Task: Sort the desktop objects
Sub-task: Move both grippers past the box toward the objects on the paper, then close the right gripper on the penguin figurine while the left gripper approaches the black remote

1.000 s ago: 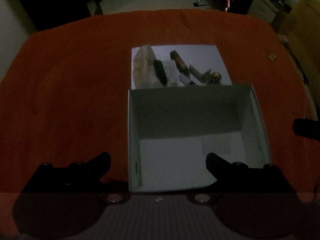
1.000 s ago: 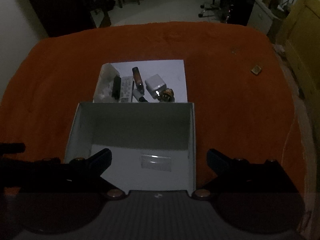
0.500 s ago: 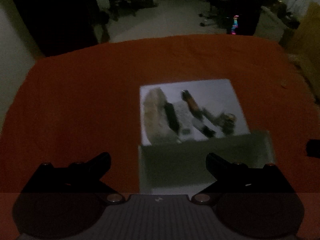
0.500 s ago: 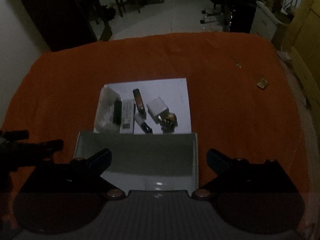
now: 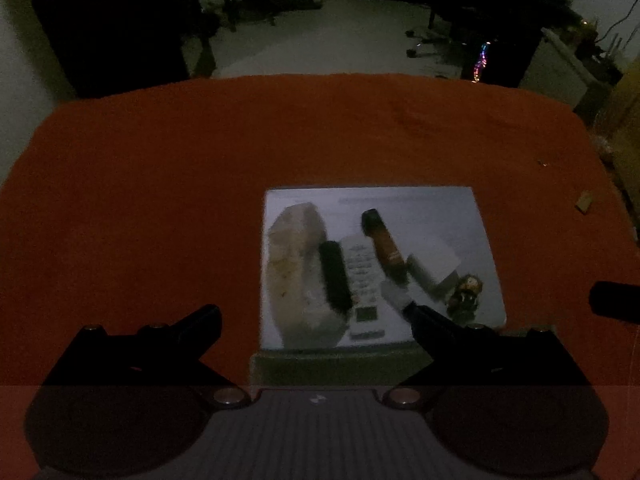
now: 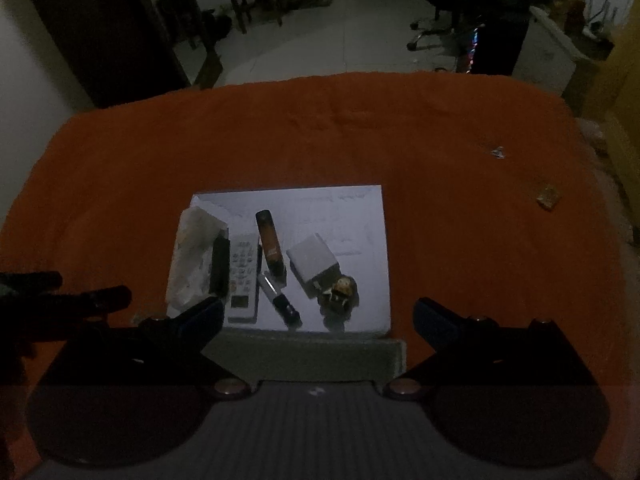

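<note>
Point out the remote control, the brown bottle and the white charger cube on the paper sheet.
remote control (image 6: 243, 270), right wrist view, on its button pad.
brown bottle (image 6: 270, 242), right wrist view, on the middle of its body.
white charger cube (image 6: 311, 261), right wrist view, on its top face.

A matt orange cloth (image 6: 460, 240) covers the table, faintly creased toward twelve o'clock. On it lies a smooth white paper sheet (image 6: 344, 216). The remote control (image 6: 244, 276) looks like plastic; the brown bottle (image 6: 269, 240) glossy.
</note>
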Action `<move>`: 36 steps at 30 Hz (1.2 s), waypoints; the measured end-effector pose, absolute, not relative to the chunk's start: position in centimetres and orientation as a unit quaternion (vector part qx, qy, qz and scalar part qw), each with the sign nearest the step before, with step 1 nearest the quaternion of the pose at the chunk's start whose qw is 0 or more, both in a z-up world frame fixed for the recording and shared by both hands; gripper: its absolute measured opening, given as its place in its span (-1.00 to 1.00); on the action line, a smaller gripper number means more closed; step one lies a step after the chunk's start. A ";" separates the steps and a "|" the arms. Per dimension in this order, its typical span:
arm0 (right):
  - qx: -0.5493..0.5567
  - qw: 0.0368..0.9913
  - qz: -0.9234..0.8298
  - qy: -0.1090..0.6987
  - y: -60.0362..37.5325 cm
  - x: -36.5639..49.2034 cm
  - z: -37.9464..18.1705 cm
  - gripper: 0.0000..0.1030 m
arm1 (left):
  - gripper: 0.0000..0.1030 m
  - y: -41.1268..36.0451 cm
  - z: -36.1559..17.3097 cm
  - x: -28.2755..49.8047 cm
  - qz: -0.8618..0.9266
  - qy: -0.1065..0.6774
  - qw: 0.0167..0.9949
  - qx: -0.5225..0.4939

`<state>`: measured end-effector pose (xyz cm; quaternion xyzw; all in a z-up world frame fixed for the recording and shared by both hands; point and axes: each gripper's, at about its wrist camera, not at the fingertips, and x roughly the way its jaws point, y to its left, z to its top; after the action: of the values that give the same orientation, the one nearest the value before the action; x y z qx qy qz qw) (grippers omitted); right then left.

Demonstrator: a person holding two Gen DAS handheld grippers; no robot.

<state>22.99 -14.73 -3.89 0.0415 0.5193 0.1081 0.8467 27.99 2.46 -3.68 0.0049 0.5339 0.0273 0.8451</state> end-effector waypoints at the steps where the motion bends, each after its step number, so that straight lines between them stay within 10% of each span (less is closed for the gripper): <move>1: 0.040 0.845 0.108 0.522 -14.6 23.8 -4.6 1.00 | 0.99 2.4 -4.5 28.5 0.025 0.538 0.843 0.001; 16: 0.046 0.826 0.119 0.549 -13.1 30.1 -14.8 0.89 | 0.99 4.1 -13.8 32.4 0.028 0.547 0.832 -0.087; 36: 0.087 0.781 0.073 0.614 -13.1 33.5 -25.5 0.19 | 0.70 1.2 -19.3 36.2 -0.009 0.514 0.857 0.043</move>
<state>33.52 -13.09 -25.54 0.0872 0.6141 0.0735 0.7810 36.24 1.17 -19.30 0.0432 0.5142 -0.0088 0.8566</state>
